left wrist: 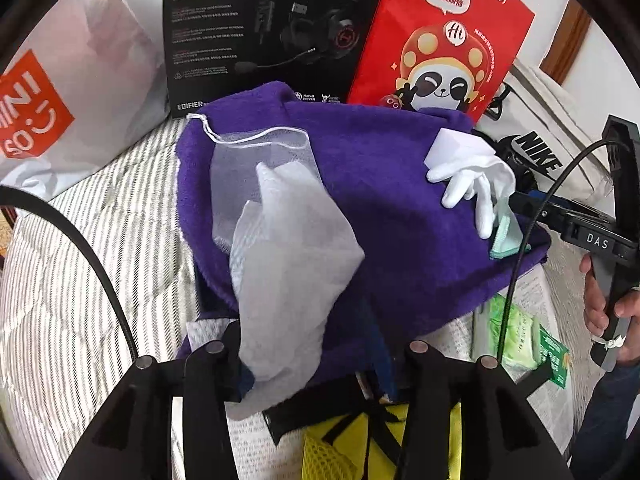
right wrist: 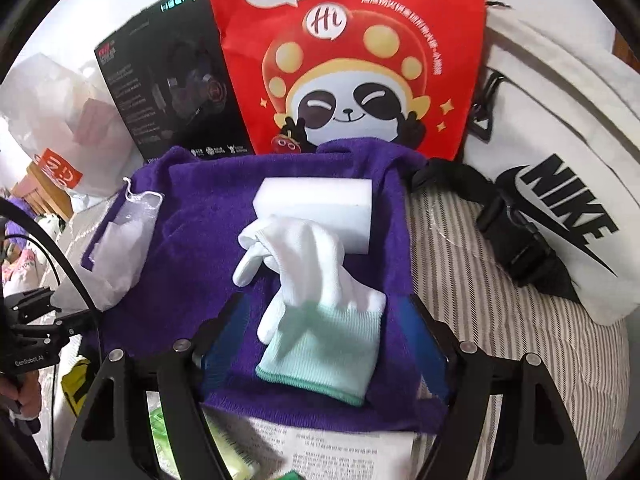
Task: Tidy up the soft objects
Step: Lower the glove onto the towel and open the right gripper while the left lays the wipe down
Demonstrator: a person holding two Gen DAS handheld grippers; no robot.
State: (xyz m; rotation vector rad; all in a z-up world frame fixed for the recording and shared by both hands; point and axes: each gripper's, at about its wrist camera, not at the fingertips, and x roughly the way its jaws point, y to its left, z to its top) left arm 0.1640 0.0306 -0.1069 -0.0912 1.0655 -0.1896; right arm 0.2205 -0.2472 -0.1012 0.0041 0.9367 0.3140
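A purple towel (left wrist: 400, 216) (right wrist: 200, 232) lies spread on the striped bed. On it lie a white mesh drawstring bag (left wrist: 260, 172) (right wrist: 128, 232), a grey-white cloth (left wrist: 292, 276), a white sponge block (left wrist: 460, 148) (right wrist: 320, 208) and a white glove with a mint cuff (left wrist: 480, 188) (right wrist: 320, 320). My left gripper (left wrist: 312, 360) is open, its fingers either side of the grey-white cloth's near end. My right gripper (right wrist: 324, 344) is open, its fingers either side of the glove's cuff; it also shows in the left wrist view (left wrist: 560, 220).
A red panda bag (right wrist: 352, 60), a black headset box (left wrist: 260, 28) and a white shopping bag (left wrist: 80, 100) stand behind the towel. A white Nike bag (right wrist: 560, 200) lies right. A green wipes pack (left wrist: 516, 336), printed paper and a yellow mesh item (left wrist: 340, 452) lie near.
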